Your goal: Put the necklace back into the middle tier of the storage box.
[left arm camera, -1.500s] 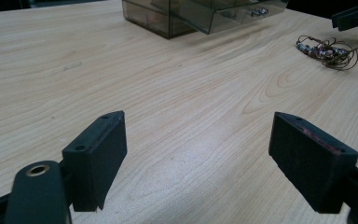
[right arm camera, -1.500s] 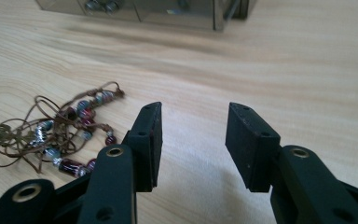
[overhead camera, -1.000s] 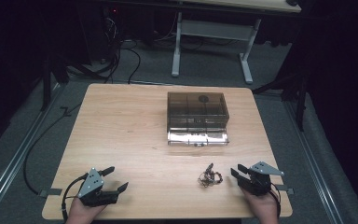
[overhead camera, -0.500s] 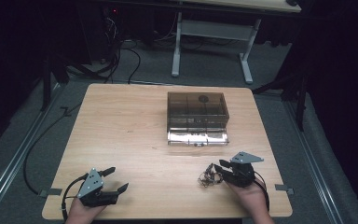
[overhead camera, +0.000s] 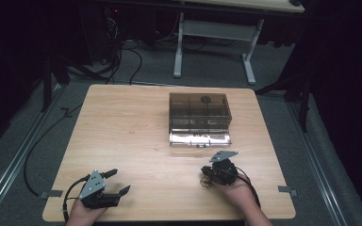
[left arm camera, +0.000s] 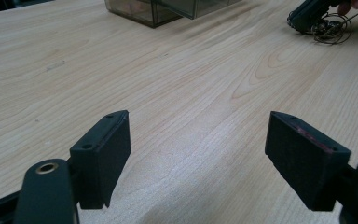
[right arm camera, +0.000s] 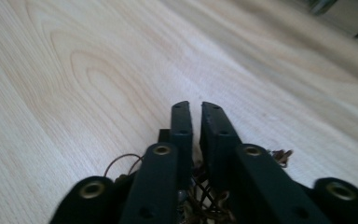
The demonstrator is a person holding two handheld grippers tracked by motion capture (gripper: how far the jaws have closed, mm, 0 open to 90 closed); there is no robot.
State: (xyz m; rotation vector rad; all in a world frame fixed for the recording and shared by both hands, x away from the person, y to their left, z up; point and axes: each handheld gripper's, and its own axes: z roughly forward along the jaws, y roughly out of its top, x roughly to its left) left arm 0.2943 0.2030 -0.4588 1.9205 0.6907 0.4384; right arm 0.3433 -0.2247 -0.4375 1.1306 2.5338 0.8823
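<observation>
Right tool [overhead camera: 210,175], jaws just closed almost together on a tangle of thin wire [overhead camera: 207,181] lying near the right front of the bench [overhead camera: 122,122]; strands show beneath the jaws. Left tool [overhead camera: 118,182] rests wide open and empty at near left. A clear compartment box [overhead camera: 199,110] stands farther back. For a sound pickup, lift slowly and straight up, checking that no loop snags or slips free.

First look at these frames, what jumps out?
The smoky see-through box sits mid-table toward the far edge, with a shiny clear tray at its near side. Near the front right, the right gripper has just closed its jaws over a tangle of thin wire. The left gripper rests at the front left, jaws wide open over bare wood.
</observation>
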